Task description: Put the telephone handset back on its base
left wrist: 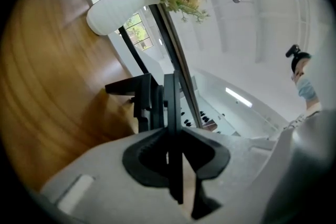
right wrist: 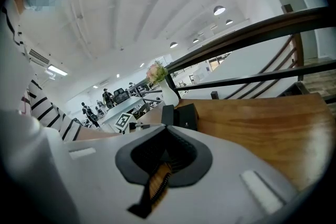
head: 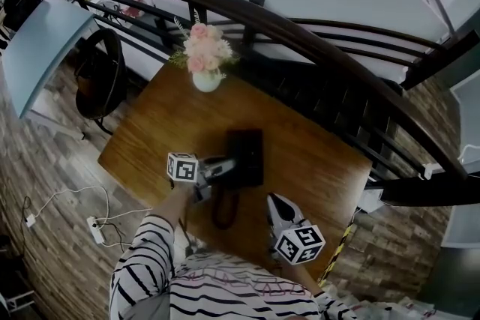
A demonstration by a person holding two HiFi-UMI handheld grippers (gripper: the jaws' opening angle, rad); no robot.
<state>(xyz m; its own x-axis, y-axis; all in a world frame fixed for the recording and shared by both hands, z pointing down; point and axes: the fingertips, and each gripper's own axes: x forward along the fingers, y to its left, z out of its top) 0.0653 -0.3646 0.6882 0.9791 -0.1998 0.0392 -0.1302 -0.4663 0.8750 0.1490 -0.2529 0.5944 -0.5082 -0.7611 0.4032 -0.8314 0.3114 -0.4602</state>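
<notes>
The left gripper (head: 227,165) has its jaws closed together, empty, just beside the black telephone (head: 247,150). The right gripper (head: 272,199) is likewise closed and empty. The small mark on the telephone casing is illegible.

Striped shirt (head: 225,296); grey left gripper (head: 225,167), black jaws
</notes>
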